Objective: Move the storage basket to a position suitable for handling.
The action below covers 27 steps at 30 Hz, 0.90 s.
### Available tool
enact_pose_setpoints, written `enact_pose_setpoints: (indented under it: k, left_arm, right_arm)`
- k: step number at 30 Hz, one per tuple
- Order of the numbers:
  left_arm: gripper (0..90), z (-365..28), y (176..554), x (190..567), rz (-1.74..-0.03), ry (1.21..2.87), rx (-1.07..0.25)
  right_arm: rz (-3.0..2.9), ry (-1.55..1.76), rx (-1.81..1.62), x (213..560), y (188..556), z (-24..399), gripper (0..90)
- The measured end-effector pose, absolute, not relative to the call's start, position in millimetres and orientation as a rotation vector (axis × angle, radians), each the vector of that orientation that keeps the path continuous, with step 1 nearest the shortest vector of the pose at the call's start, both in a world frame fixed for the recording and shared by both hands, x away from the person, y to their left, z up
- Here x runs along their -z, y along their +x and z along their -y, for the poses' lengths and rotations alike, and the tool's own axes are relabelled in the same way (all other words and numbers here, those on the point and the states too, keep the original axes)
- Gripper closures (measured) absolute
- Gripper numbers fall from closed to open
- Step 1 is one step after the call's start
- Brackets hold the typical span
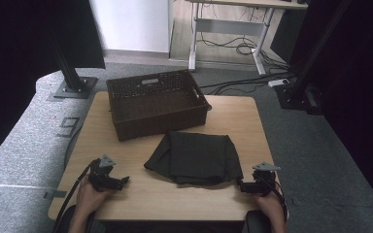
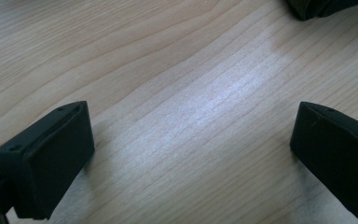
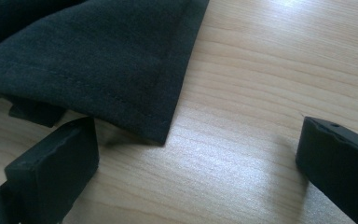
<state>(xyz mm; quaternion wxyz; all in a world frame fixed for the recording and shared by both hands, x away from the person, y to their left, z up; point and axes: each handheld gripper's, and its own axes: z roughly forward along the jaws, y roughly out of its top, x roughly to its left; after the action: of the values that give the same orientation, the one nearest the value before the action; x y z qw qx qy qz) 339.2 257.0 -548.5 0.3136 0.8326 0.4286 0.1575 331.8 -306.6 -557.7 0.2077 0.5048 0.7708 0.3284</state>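
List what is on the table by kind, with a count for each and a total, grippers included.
Woven basket: 1, dark brown, at the far side.
Folded dark cloth: 1, lying just in front of the basket.
Handheld grippers: 2, left gripper and right gripper, both with jaws apart, one on each side of the cloth.
Total: 4

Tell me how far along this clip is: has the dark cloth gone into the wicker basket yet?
Not yet. Done: the folded dark grey cloth lies on the light wooden table, in front of the dark brown wicker basket. In hand: nothing; the left gripper and right gripper both rest open on the table. Left, presumably: gripping the cloth and placing it in the basket.
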Motion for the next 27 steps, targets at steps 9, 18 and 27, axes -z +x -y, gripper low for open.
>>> enact_pose_setpoints:
  k: [9, 18, 27]
  left_arm:
    - [0.0, -255.3, 339.5, 548.5, -1.140, 2.190, -0.419]
    - [0.1, -253.8, 340.5, 548.5, -1.130, 2.192, -0.416]
    - [1.0, -250.2, 342.9, 546.2, -1.166, 2.200, -0.413]
  right_arm:
    - [-2.163, 1.402, -0.909, 556.8, 332.1, 306.4, 0.0]
    - [-2.178, 1.396, -0.904, 555.5, 332.9, 304.8, 1.2]
    - [-2.254, 1.376, -0.875, 547.1, 334.2, 302.6, 4.1]
